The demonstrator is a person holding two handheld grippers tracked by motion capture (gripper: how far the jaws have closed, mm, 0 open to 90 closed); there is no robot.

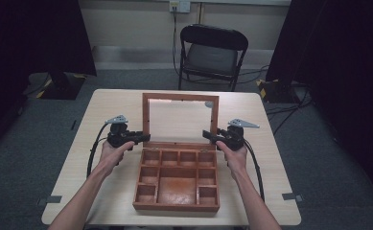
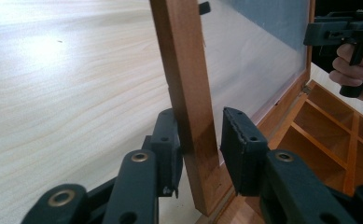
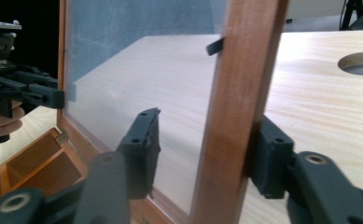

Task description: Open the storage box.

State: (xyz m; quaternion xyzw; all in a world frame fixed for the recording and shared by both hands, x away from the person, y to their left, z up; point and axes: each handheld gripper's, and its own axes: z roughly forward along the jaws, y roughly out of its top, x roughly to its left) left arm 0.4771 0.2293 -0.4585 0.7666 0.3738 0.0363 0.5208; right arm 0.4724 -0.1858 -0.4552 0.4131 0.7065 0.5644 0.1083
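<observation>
— Lid [image 1: 180,120] of the wooden box [image 1: 176,184] stands upright at the back of its compartmented tray, on the table [image 1: 78,163]. Where are the tongs?

— One at each side post of that lid. The left gripper [image 1: 143,138] straddles the lid's left post, low down near the hinge line; in its own view the jaws sit either side of the wood with a slight gap on the glass side, so narrow but not clamped. The right gripper [image 1: 206,135] does the same on the right post [image 3: 237,112], jaws parted wider.

— So which step is this?

— Taking hold of the lid, I judge, to swing it. Next, both pairs must close on the posts together, then turn evenly about the hinges so the frame doesn't twist.
</observation>
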